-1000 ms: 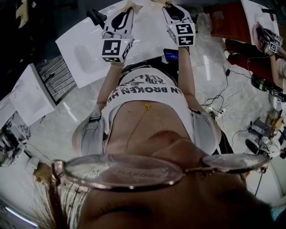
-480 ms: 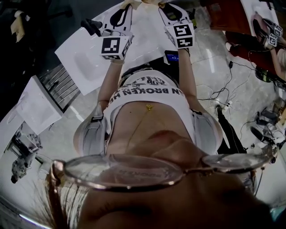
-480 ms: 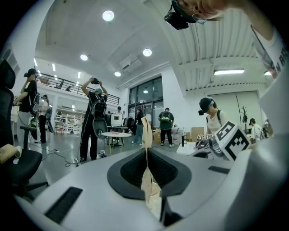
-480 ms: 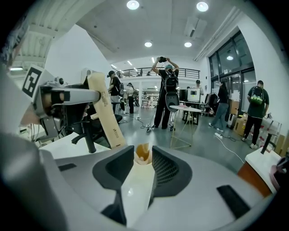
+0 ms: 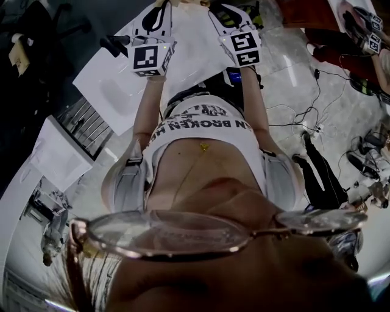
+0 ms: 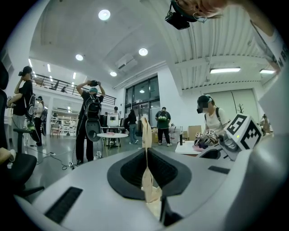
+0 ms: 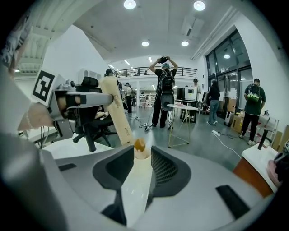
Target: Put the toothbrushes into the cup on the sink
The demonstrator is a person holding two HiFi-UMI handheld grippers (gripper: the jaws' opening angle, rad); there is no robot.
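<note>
I hold both grippers up in front of my chest, above a white sink top [image 5: 113,82] with a black faucet [image 5: 114,44]. My left gripper [image 5: 155,16] [image 6: 146,155] is shut on a thin cream toothbrush [image 6: 145,135], seen edge-on and sticking up past the jaws. From the right gripper view, that same toothbrush [image 7: 115,110] stands upright in the left gripper [image 7: 97,98]. My right gripper [image 5: 228,12] [image 7: 139,155] is shut on another cream toothbrush [image 7: 135,180], which lies lengthwise between the jaws with its brownish end [image 7: 140,145] pointing forward. No cup is in view.
A second white sink top [image 5: 61,157] and a ribbed metal rack [image 5: 82,109] lie to my left. Cables [image 5: 304,125] trail over the floor on my right. Other people with grippers [image 6: 92,119] [image 7: 166,90] and a small round table [image 7: 183,108] stand in the hall ahead.
In the head view both grippers have shifted a little towards the top edge, and the sink top and floor have slid as my head turned. Both toothbrushes stay in the jaws.
</note>
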